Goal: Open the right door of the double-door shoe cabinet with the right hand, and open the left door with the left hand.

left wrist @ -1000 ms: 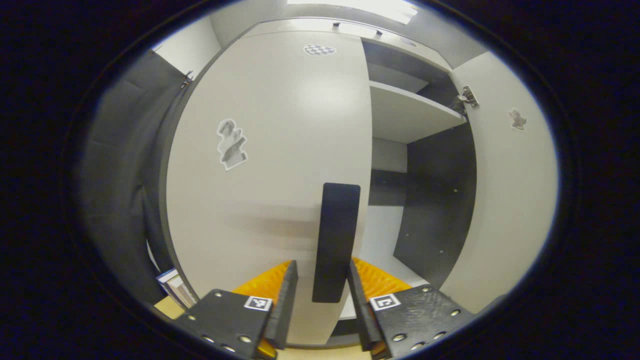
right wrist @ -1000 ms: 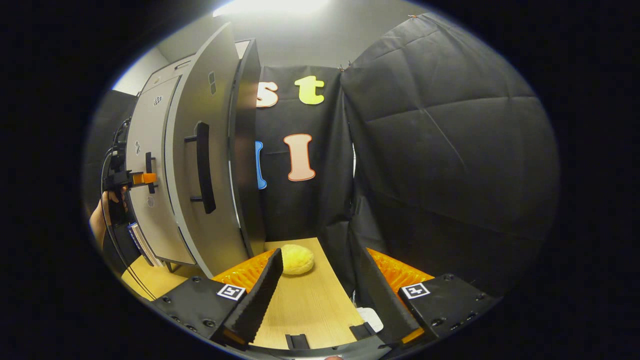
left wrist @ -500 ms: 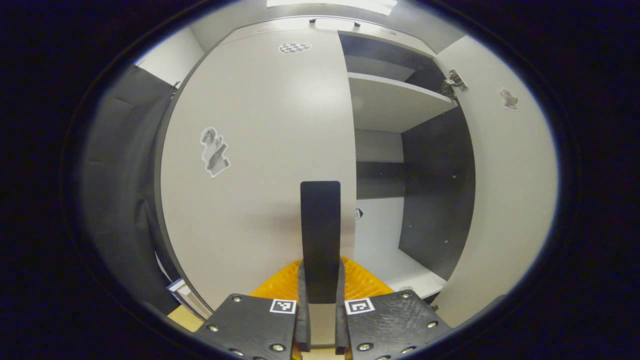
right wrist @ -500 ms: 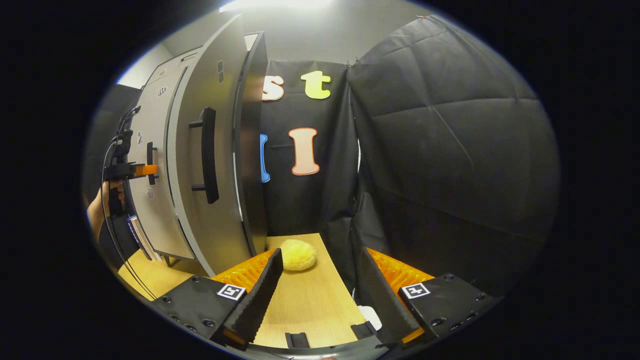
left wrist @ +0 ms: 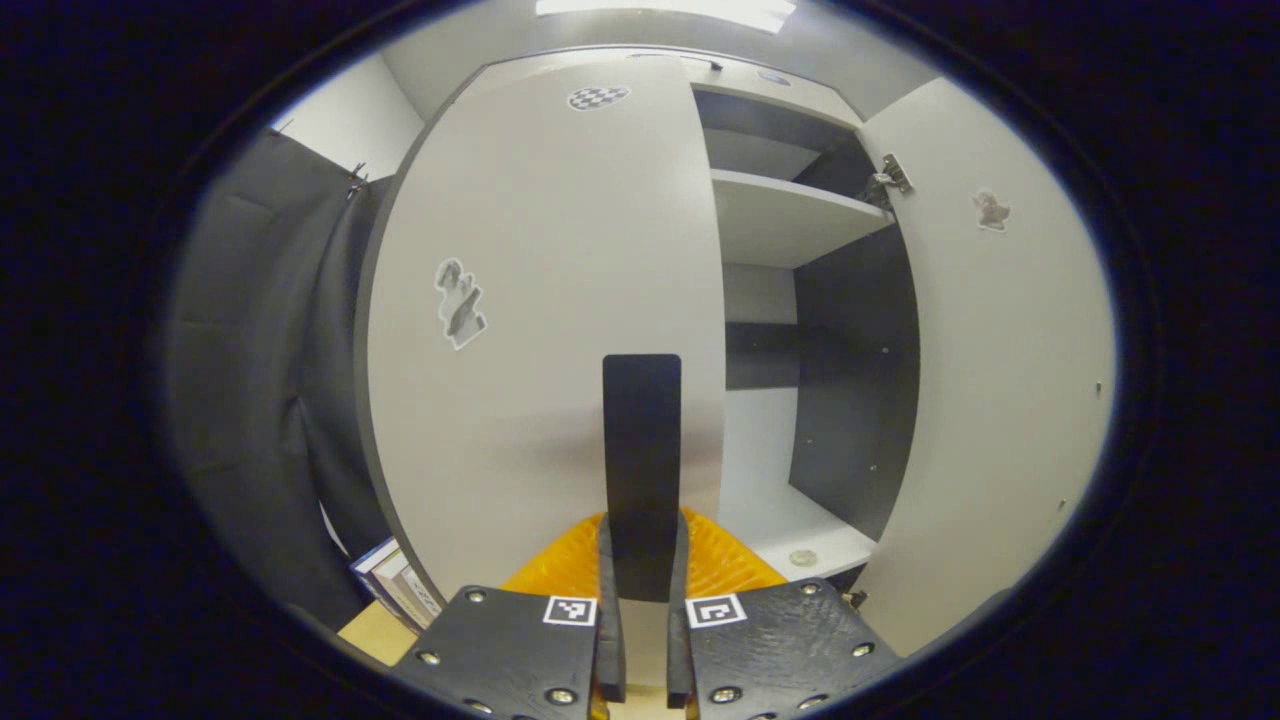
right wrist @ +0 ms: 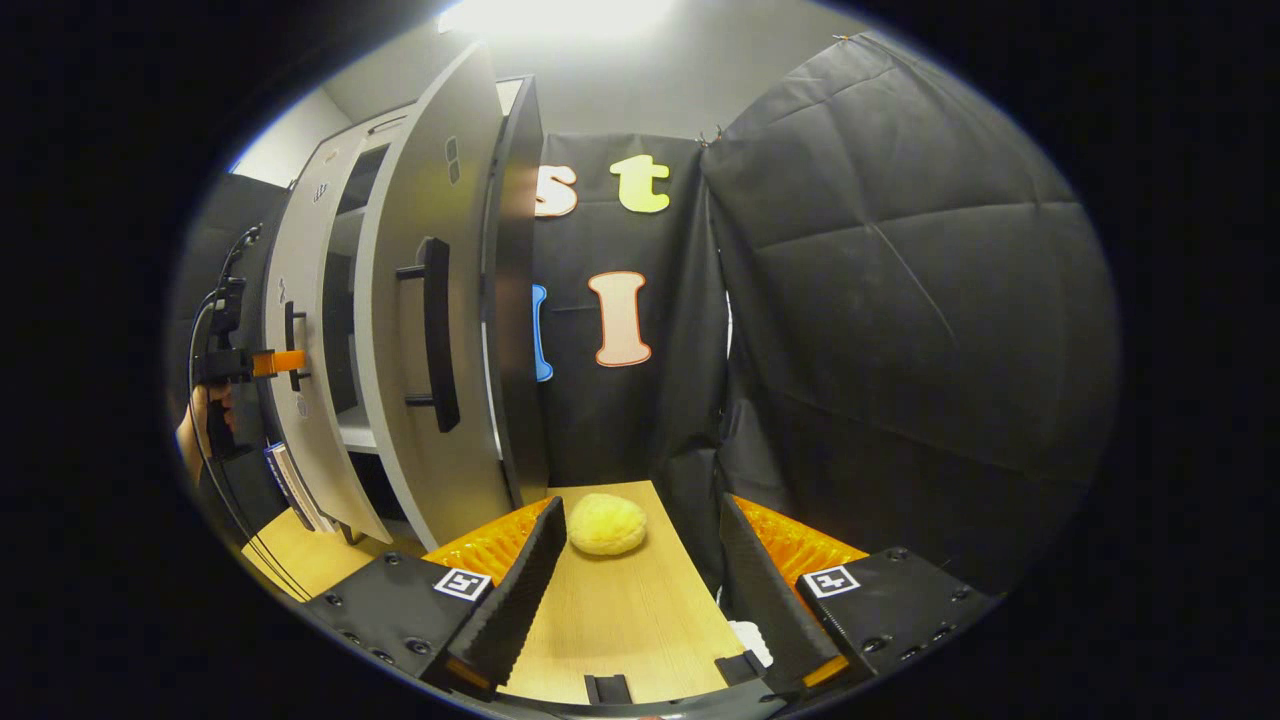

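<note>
Left tool clamps black handle of pale left door; right tool wide.

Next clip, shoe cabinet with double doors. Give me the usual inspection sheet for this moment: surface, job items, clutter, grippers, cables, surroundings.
Surface: wooden tabletop, cabinet standing on it.
Job's things: right door swung wide open, its handle free; left door ajar, a gap showing beside it; left door handle gripped.
Clutter: yellow sponge-like lump on the tabletop; books beside the cabinet; small round object on the bottom shelf.
Grippers: left gripper shut on the left door handle; right gripper open, holding nothing.
Cables: black cable hanging from the left gripper.
Surroundings: black cloth wall; ceiling light.
</note>
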Action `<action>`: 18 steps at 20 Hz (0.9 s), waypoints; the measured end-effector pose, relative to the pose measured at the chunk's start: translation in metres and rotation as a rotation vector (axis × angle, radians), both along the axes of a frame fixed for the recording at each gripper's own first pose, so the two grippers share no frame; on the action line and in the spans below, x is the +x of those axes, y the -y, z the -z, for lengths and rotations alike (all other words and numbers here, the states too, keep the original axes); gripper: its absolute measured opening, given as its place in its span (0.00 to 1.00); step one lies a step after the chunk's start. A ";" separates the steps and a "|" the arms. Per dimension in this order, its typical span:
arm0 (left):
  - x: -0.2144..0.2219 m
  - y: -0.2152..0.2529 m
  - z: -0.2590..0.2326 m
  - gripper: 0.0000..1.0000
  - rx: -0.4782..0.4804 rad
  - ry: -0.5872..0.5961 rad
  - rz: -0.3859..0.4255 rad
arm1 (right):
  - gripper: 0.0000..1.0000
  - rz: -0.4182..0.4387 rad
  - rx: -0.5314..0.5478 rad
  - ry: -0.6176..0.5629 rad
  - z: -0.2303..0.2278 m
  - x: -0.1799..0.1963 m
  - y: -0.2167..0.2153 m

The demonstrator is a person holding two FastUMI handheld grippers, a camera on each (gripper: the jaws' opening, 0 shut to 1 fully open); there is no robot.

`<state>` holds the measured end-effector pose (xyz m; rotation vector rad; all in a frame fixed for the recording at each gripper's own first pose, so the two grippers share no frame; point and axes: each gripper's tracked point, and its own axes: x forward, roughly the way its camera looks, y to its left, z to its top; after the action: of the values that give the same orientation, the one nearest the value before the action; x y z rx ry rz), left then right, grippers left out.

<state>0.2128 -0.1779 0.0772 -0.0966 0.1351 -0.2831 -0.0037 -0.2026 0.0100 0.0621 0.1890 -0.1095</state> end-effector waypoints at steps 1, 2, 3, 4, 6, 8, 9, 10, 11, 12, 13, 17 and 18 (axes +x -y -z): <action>-0.003 -0.005 0.001 0.18 0.005 0.009 0.001 | 0.97 -0.007 -0.008 0.000 0.001 -0.004 -0.003; -0.006 -0.009 0.001 0.18 0.011 0.019 0.001 | 0.97 -0.012 -0.018 0.000 0.001 -0.003 -0.005; -0.011 -0.010 0.002 0.18 0.012 0.024 0.004 | 0.97 -0.017 -0.024 -0.002 0.001 -0.002 -0.009; -0.015 -0.013 0.002 0.19 0.007 0.025 0.010 | 0.97 -0.022 -0.026 -0.002 0.001 -0.002 -0.012; -0.023 -0.021 0.005 0.19 -0.005 0.019 0.024 | 0.97 -0.028 -0.023 -0.002 -0.001 -0.001 -0.018; -0.029 -0.026 0.005 0.18 -0.009 0.022 0.036 | 0.97 -0.028 -0.026 -0.004 -0.001 0.001 -0.022; -0.031 -0.028 0.005 0.18 -0.012 0.026 0.040 | 0.97 -0.024 -0.031 -0.004 -0.001 0.001 -0.022; -0.033 -0.031 0.006 0.18 -0.014 0.029 0.045 | 0.92 -0.021 -0.035 -0.003 -0.002 0.000 -0.024; -0.037 -0.034 0.008 0.18 -0.016 0.031 0.046 | 0.97 -0.018 -0.037 -0.003 -0.002 0.000 -0.025; -0.040 -0.038 0.009 0.18 -0.019 0.033 0.047 | 0.97 -0.016 -0.039 -0.003 -0.003 0.000 -0.027; -0.042 -0.041 0.009 0.18 -0.022 0.036 0.046 | 0.97 -0.013 -0.039 -0.001 -0.004 0.001 -0.027; -0.050 -0.055 0.012 0.17 -0.025 0.040 0.047 | 0.92 -0.005 -0.043 -0.006 -0.004 0.002 -0.031; -0.052 -0.059 0.011 0.17 -0.027 0.047 0.045 | 0.92 -0.004 -0.041 -0.006 -0.004 0.002 -0.032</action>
<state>0.1612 -0.1186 0.0663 -0.1136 0.0866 -0.3317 -0.0014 -0.1702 0.0140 0.0201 0.1930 -0.1097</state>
